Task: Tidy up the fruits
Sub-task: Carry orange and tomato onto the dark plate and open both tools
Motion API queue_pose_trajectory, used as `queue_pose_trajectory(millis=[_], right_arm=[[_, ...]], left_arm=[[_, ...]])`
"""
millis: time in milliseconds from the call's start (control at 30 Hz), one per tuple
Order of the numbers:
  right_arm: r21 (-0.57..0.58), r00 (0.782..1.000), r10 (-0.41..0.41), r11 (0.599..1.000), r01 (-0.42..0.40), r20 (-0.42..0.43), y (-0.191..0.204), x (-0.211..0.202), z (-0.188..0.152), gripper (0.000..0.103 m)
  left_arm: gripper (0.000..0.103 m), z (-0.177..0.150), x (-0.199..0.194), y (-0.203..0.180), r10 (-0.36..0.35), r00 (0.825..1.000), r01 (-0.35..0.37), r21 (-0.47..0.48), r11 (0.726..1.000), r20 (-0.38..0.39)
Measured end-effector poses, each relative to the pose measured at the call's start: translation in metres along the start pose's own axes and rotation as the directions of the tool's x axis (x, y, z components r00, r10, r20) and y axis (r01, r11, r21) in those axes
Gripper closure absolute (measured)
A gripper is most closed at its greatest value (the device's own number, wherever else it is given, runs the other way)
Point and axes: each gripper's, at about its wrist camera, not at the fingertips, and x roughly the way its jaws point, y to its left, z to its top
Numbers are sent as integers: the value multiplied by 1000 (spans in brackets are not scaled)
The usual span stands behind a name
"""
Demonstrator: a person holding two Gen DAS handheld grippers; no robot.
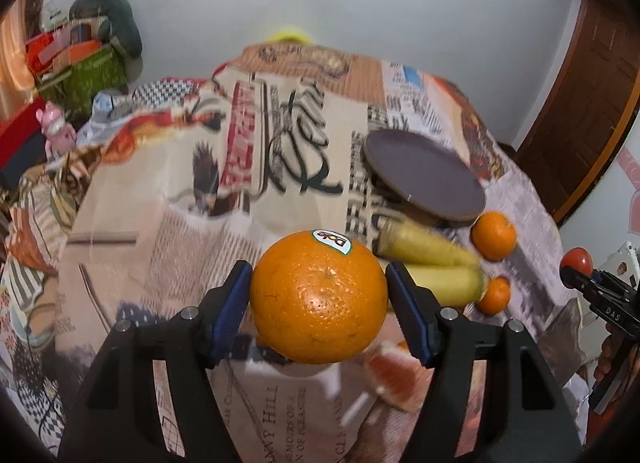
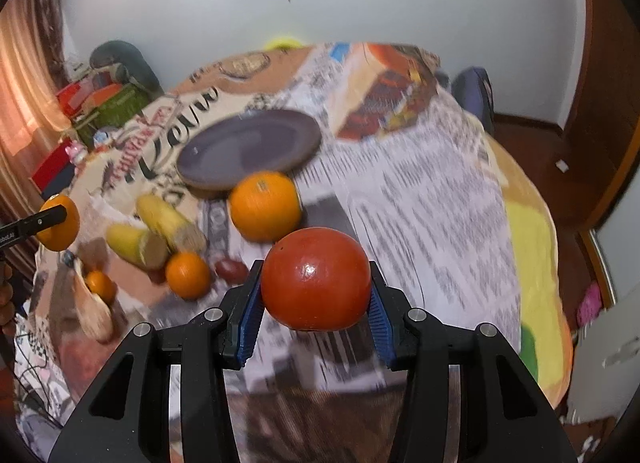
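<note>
Left hand-held gripper [image 1: 319, 303]: I've got its blue pads clamped on either side of the big orange [image 1: 319, 297], sticker side up, and it hangs clear above the counter [image 1: 168, 231].
Right hand-held gripper [image 2: 316, 295]: my jaws are pressed onto a red tomato [image 2: 317, 279], one blue pad on each flank, and it too is up off the cloth.
Same tomato from my left side: there it shows at the far right edge [image 1: 576, 261], pinched in the other tool's tips.
Same orange from my right side: it sits at the far left edge [image 2: 59, 222], with a black finger across it.
Plate [image 2: 250, 149]: dark, round and bare, lying flat on the printed tablecloth [image 2: 420, 183], farther away than the fruit.
Loose orange [image 2: 265, 206]: on the cloth just at the near rim of the plate.
Banana pieces [image 2: 160, 233]: two yellow cut lengths side by side, left of that orange.
Small orange [image 2: 187, 275]: near the cut ends of the banana; a smaller one [image 2: 100, 285] lies farther left.
Dark red fruit [image 2: 231, 270]: small, just right of the small orange; too blurred to name.
Cut citrus piece [image 1: 394, 377]: pink flesh, below my held orange on the near side.
</note>
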Motion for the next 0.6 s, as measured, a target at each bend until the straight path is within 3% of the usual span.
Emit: queue_pose_trajectory(millis=[333,600], right_arm=[[-37,994,42,999,-39,96,15,-5,36,60],[-57,988,61,997,-53,142,18,2,61,59]], left_arm=[[35,36,-15,-33,-47,993,41,62,997,104],[35,59,-3,-51,-82,989,72,79,994,127]])
